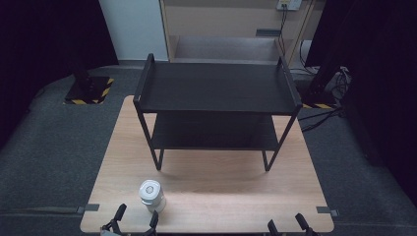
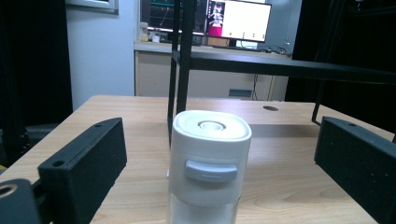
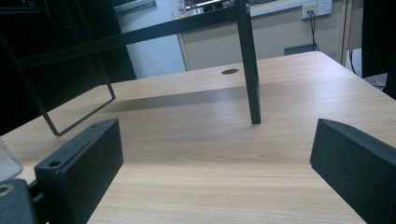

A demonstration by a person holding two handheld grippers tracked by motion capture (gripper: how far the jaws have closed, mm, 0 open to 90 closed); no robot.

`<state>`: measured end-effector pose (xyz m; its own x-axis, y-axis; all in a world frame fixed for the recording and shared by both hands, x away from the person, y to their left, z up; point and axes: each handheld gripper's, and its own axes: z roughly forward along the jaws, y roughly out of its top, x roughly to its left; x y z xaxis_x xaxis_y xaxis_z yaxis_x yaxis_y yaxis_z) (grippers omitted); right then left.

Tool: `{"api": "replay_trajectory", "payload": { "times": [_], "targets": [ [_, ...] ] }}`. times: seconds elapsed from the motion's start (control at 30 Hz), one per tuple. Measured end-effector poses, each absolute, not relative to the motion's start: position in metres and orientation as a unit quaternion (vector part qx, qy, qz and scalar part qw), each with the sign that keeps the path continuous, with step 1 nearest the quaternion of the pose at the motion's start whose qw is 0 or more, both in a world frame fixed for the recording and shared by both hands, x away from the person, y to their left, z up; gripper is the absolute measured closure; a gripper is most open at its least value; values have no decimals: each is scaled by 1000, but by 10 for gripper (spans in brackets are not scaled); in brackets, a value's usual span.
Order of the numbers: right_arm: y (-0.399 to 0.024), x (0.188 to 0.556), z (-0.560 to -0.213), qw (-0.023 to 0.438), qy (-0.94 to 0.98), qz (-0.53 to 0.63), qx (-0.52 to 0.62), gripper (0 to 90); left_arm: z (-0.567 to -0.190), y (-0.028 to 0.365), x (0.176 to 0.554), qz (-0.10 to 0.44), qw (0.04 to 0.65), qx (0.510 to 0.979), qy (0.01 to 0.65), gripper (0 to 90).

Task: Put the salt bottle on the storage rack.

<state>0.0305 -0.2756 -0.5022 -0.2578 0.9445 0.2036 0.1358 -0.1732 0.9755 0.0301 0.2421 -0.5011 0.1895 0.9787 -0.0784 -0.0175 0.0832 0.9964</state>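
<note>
Left gripper (image 2: 215,163) spread wide around white-lidded jar (image 2: 208,163), jar centred, untouched.
Right gripper (image 3: 215,163) gapes on nothing, jar off its left finger. Risk: uneven closing could tip the tall jar toward the black rack (image 1: 216,98) beyond.

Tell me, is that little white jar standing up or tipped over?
Upright: the white jar stands on the wooden table, its lid on top, facing up.

I am in a lab or test room. My table (image 1: 206,196) stands on grey carpet, ringed by black curtains (image 1: 44,34). Hazard-striped stand bases (image 1: 88,91), loose cables (image 1: 319,115) and lit monitors (image 2: 233,18) on a bench behind show it.
</note>
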Motion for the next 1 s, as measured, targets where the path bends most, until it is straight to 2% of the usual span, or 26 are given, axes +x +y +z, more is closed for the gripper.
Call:
{"api": "replay_trajectory", "payload": {
  "times": [0.43,1.0],
  "targets": [
    [-276,28,-505,347,539,582,500,27,-506,235,39,437,569,527,457,10],
    [-277,30,-508,346,539,578,506,27,-515,231,73,435,556,539,461,12]
  ]
}}
